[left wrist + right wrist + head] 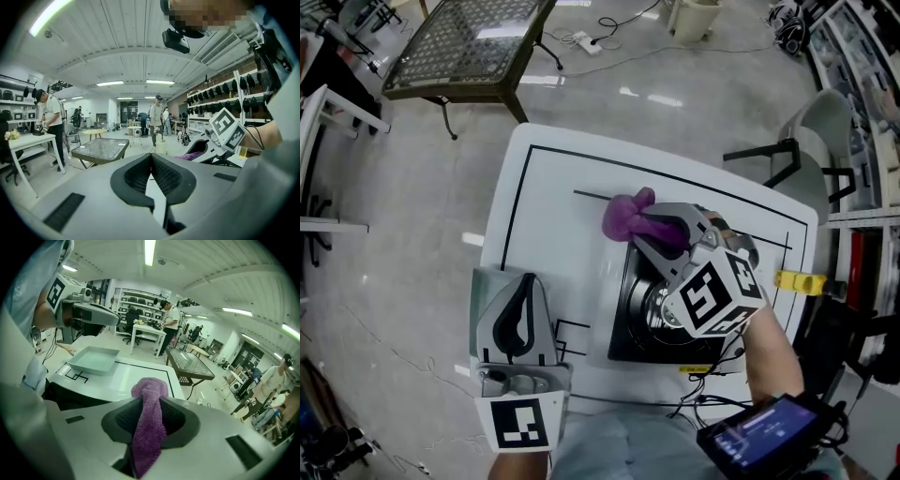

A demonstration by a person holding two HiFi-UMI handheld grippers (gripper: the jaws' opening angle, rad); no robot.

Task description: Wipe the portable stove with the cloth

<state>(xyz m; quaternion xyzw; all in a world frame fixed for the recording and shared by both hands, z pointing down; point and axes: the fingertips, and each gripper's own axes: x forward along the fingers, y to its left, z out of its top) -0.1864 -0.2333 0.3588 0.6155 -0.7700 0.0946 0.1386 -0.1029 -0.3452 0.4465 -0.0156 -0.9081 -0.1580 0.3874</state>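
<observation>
While hovering over the stove (623,330), clamping the seemingly soft, limp cloth (149,427) mid-bunch between the jaws of the right gripper (661,232).

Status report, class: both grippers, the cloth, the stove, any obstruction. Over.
Left gripper shut, empty. Right gripper shut on purple cloth, by far corner of black portable stove. Nothing blocking.

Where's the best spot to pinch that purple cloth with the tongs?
Across its bunched middle, coming in along its length, as the right tongs do now: the cloth is gathered into a thick roll, so the jaws bite a fold, and a tuft pokes past the tips for wiping.
</observation>
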